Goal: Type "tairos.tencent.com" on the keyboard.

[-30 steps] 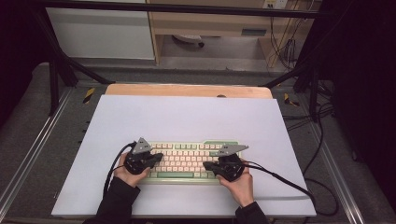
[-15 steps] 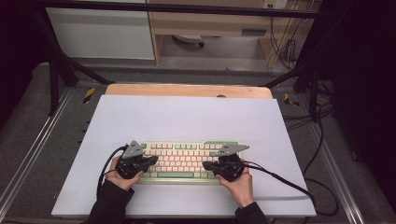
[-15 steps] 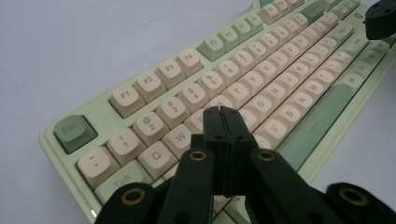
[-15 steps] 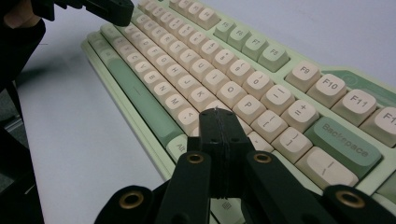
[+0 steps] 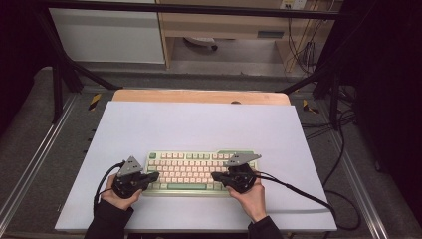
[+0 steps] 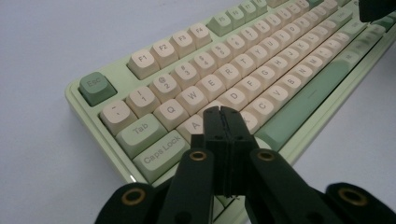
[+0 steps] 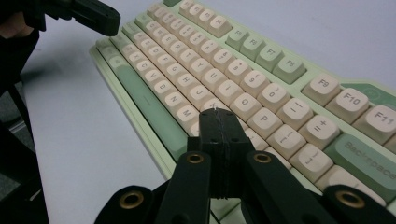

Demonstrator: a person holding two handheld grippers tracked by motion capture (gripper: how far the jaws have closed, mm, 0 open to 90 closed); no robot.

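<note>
A pale green keyboard (image 5: 199, 171) with cream keys lies on the white table cover (image 5: 199, 124), near the front. My left gripper (image 5: 153, 176) is shut with nothing in it, and its tip is over the keyboard's left end. In the left gripper view the closed jaws (image 6: 223, 114) hover just above the A and S keys of the keyboard (image 6: 261, 65). My right gripper (image 5: 215, 176) is also shut and holds nothing. Its tip (image 7: 218, 115) sits over the K and L keys of the keyboard (image 7: 243, 70). Whether either tip touches a key I cannot tell.
A wooden table edge (image 5: 199, 96) shows beyond the white cover. Black cables (image 5: 298, 191) trail from the grippers across the cover to the right and left. Metal frame rails (image 5: 30, 169) run along both sides, and a cabinet (image 5: 107, 37) stands behind.
My left gripper has slid left along the keyboard, from over the left-hand keys to the keyboard's left end. The right gripper has stayed where it was.
</note>
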